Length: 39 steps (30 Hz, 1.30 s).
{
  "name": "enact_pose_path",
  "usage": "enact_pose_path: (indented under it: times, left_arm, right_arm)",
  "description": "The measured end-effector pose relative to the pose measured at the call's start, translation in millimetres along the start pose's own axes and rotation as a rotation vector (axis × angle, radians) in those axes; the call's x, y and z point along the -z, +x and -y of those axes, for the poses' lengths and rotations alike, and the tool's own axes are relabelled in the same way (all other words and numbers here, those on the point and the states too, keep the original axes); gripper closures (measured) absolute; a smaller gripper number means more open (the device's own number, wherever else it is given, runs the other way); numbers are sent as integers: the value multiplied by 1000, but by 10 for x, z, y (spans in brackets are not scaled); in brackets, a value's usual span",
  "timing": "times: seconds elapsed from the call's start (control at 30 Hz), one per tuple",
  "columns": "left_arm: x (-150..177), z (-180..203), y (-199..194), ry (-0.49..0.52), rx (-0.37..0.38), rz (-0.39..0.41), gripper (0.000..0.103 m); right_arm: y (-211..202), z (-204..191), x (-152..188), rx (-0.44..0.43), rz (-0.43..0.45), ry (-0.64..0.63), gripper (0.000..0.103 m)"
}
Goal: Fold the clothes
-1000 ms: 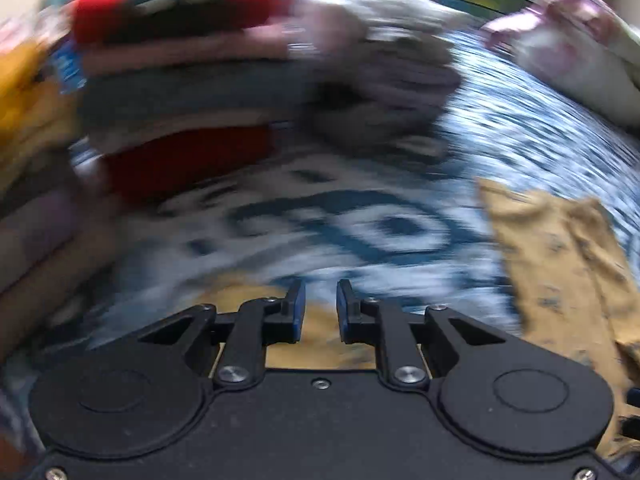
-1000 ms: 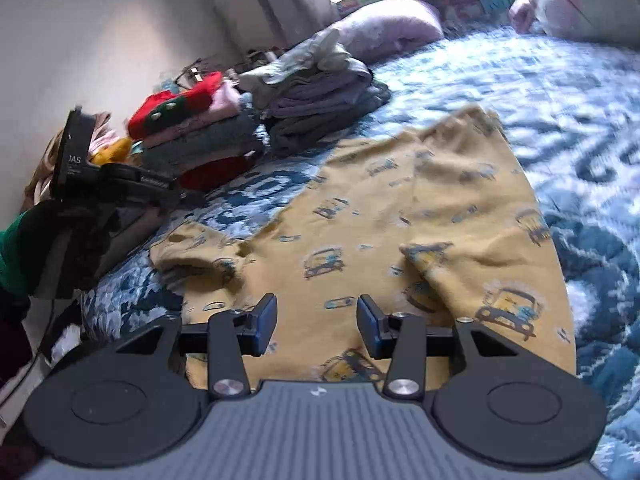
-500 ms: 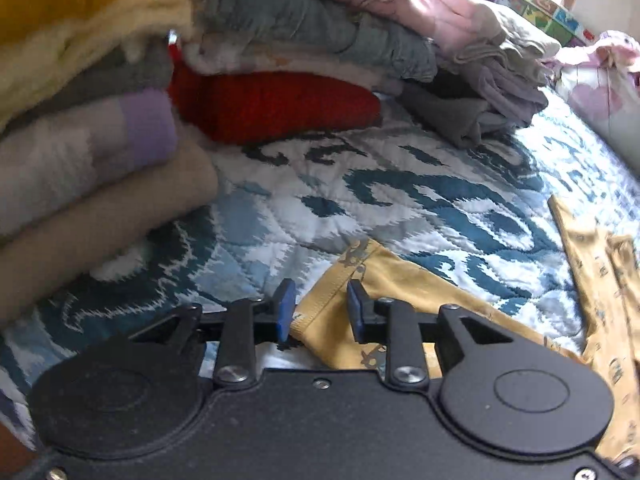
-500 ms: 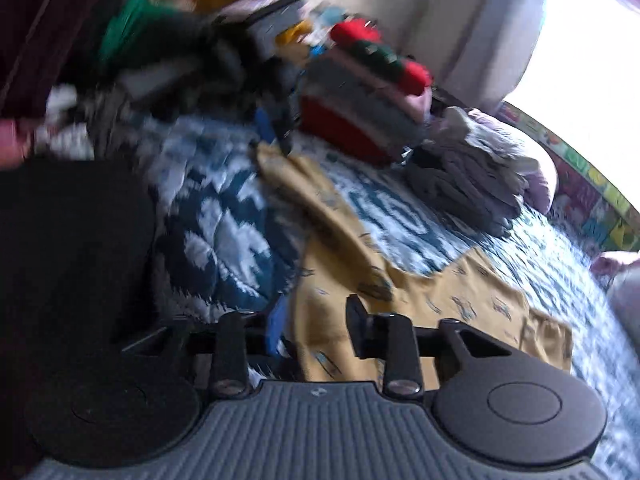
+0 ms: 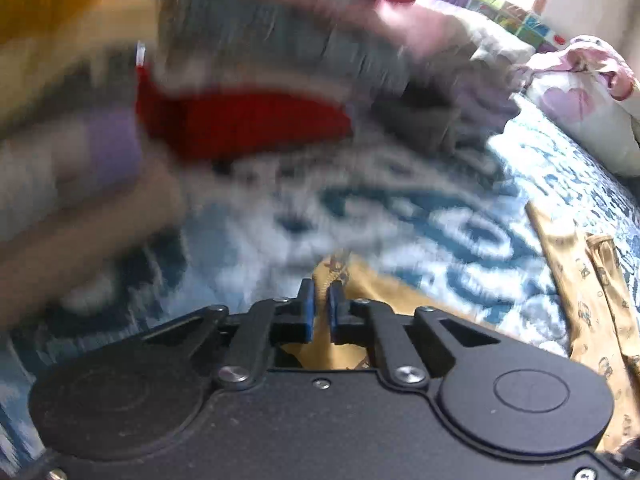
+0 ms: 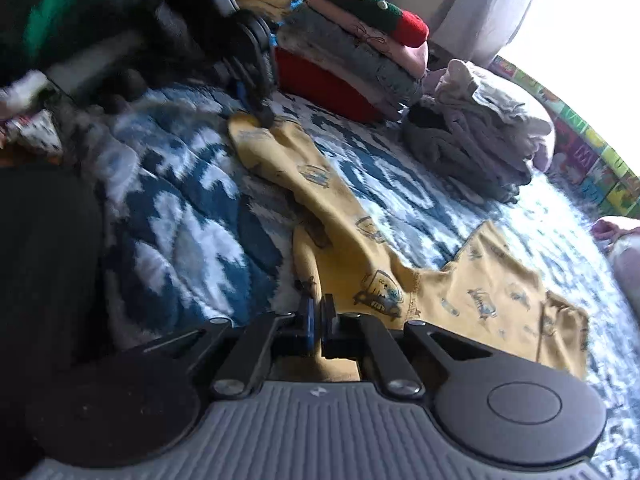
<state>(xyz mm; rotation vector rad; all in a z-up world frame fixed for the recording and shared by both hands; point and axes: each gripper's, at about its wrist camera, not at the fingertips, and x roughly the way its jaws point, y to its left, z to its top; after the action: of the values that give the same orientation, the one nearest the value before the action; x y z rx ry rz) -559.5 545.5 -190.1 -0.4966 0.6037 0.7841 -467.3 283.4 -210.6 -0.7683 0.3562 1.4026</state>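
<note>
The left hand-held gripper [image 5: 320, 304] is clenched on the cuff end of the yellow shirt [image 5: 372, 292], a fold of cloth pinched between its blue pads; from there the sleeve runs back under the gripper body, and more of the shirt lies toward 3 o'clock on the bedspread [image 5: 420, 220]; much of this view is smeared by motion. Beyond the cuff, toward 12 o'clock, stands a stack of folded clothes [image 5: 248, 120] with a red piece lowest; toward 2 o'clock sits a floral pillow [image 5: 580, 108].

The right hand-held gripper [image 6: 317, 318] is likewise clamped on the yellow shirt [image 6: 360, 240], gripping an edge of the cloth near where the sleeve meets the body; the sleeve stretches away toward 11 o'clock across the blue and white bedspread [image 6: 192, 208] to the left hand-held gripper [image 6: 260, 112], which nips its far end; the body of the shirt spreads flat toward 3 o'clock. Past the sleeve, at 12 o'clock, is the stack of folded clothes [image 6: 360, 40], red at the bottom, grey and pink above, a red and green knit on top; just beside it toward 2 o'clock lies a grey pile [image 6: 472, 140], its top piece pale; a curtain [image 6: 480, 0] hangs behind.
</note>
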Motion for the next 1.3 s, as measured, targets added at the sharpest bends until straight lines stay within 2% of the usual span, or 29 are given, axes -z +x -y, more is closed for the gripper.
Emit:
enact_pose_path:
  times: [0.07,0.1,0.17,0.23,0.27,0.3,0.37,0.5,0.6,0.73,0.77,0.8,0.83,0.87,0.9,0.93,0.97,1.03,1.1,1.13,1.17,1.2,1.23,1.3]
  left_arm:
    - [-80,-2,-117,-2,16,59,99]
    - [-96,9,-109,10,9,63,98]
    - [-83,36,12,48,-19,29,97]
    - [-14,27,229,75,-55,-58,91]
    - [22,4,289,75,-84,-80,86]
    - [50,-16,288,72,-94,-76,83]
    - [65,-87,207,10,-75,-62,78]
    - [77,-244,23,-114,-57,-20,76]
    - [113,-293,-53,-176,-17,-20,76]
    - [197,-276,11,-260,41,-56,78]
    - [207,-250,41,-258,38,-57,85]
    - [195,-199,45,-224,12,-45,101]
    - [176,-139,29,-178,-22,-29,102]
    - [153,-94,-14,-139,-48,0,102]
    - [124,-65,-85,-108,-61,42,103]
    - [103,-50,-127,-81,-72,74,103]
    - [106,-52,-103,-58,-89,73,103]
    - [137,-71,7,-8,-129,35,103]
    - [184,-104,102,6,-128,-18,102]
    - [193,-119,83,-6,-114,-16,92]
    - [191,-133,45,-20,-91,-4,82]
    - [174,-136,30,-27,-71,3,60]
    - [142,-129,33,-27,-51,8,57]
    - [71,-97,62,-11,-19,9,58]
  right_arm:
    - [-190,86,29,-99,57,35,98]
    - [-263,120,50,-131,81,42,98]
    - [-251,131,86,-135,63,34,95]
    - [-194,122,106,-153,37,37,82]
    - [-188,84,119,-162,39,41,69]
    - [-193,34,134,-170,47,41,65]
    - [-251,-100,167,-177,78,17,65]
    - [-272,-253,211,-100,108,-12,59]
    - [-185,-278,205,-22,100,-13,64]
    - [-4,-343,96,46,93,-39,62]
    - [67,-372,61,49,82,-48,62]
    - [138,-399,28,52,71,-56,64]
    - [198,-406,1,47,57,-52,67]
    - [218,-371,-35,16,42,-21,90]
    - [237,-336,-70,-15,27,9,101]
    - [237,-311,-102,-40,18,27,101]
    - [184,-311,-117,-54,27,14,101]
    - [110,-305,-118,-108,31,6,101]
    - [119,-285,-86,-179,11,37,101]
    - [109,-294,-71,-192,20,48,101]
    - [72,-312,-62,-168,45,47,100]
    - [34,-339,-62,-126,63,41,99]
    - [10,-357,-68,-84,83,34,95]
    - [-20,-388,-80,-9,114,20,59]
